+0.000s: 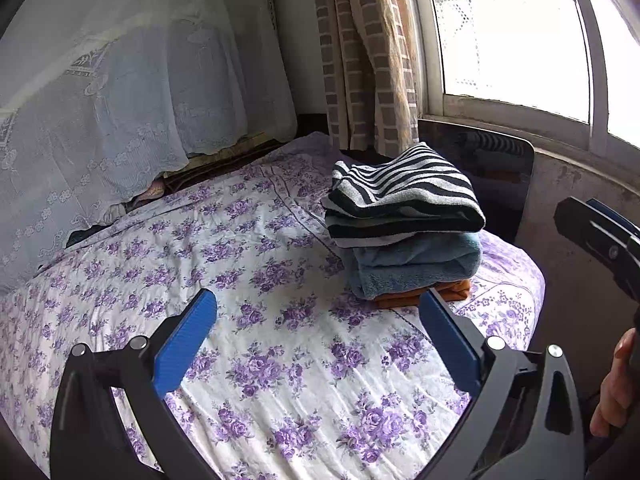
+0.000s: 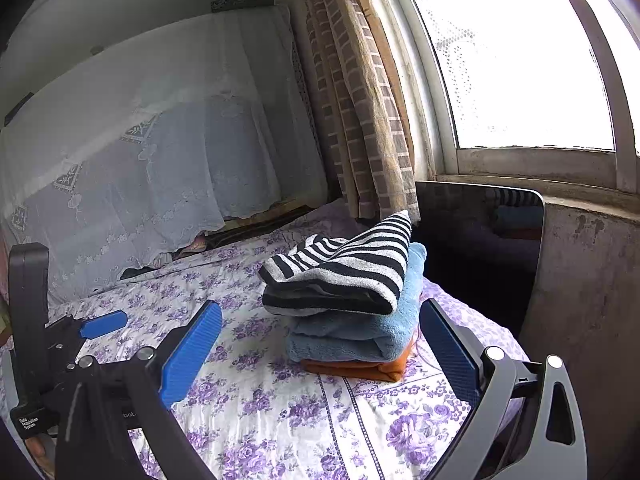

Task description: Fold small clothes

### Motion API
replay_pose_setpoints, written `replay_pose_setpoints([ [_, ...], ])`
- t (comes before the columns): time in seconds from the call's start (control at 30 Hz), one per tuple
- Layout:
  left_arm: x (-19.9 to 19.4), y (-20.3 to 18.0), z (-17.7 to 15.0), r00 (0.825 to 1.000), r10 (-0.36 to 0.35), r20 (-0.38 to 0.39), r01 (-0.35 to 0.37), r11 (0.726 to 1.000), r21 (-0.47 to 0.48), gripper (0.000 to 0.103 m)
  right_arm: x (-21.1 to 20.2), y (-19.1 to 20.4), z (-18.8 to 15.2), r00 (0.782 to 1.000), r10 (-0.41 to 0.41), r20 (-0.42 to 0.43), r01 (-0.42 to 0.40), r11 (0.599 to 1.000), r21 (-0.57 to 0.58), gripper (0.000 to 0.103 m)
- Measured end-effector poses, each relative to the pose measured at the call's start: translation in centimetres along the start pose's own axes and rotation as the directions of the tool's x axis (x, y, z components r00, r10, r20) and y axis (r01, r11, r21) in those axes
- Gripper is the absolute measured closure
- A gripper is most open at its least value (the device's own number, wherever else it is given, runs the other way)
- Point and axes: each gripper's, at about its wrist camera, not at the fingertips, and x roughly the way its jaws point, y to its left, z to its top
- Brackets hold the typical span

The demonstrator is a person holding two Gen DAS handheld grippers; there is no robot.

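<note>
Your left gripper (image 1: 318, 338) hangs over the near part of the white bedspread printed with purple flowers (image 1: 248, 240), its two blue ribbed pads spread wide apart and holding nothing. Your right gripper (image 2: 320, 350) is spread just as wide and empty too; from its own camera the pads frame the stack of folded clothes without touching it.

That stack sits on the far right part of the bedspread, near the bed's right edge. On top lies a folded black-and-white striped towel (image 1: 404, 196), slightly askew with one corner lifted at the far side. Beneath it is a folded light-blue fleecy towel (image 1: 416, 266), and at the bottom a flat folded orange cloth (image 1: 424, 296), of which only the near edge shows. All three rest directly on one another.

In the left wrist view your right gripper appears at the right border, with your right hand (image 1: 614, 388) wrapped around its handle. In the right wrist view your left gripper shows low on the left, one blue pad pointing right above the bedspread.

Behind the stack stands a dark glossy panel (image 2: 480, 240) against the concrete wall below the window (image 2: 520, 60). A brown brick-patterned curtain (image 2: 360, 120) hangs at the far end, and a white lace drape (image 1: 120, 100) covers the far left.
</note>
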Motion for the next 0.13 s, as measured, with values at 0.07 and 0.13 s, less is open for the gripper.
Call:
replay_pose_setpoints([
  [0.07,0.04,0.27,-0.05,1.000,0.009,0.000,-0.009,1.000,-0.020,0.004,-0.02,0.00,0.00,1.000,0.000,0.001,0.000,1.000,-0.002,0.003],
  [0.13,0.06,0.41,-0.13,1.000,0.012,-0.002,-0.012,1.000,-0.024,0.004,-0.13,-0.02,0.02,1.000,0.000,0.004,0.000,1.000,-0.001,0.003],
])
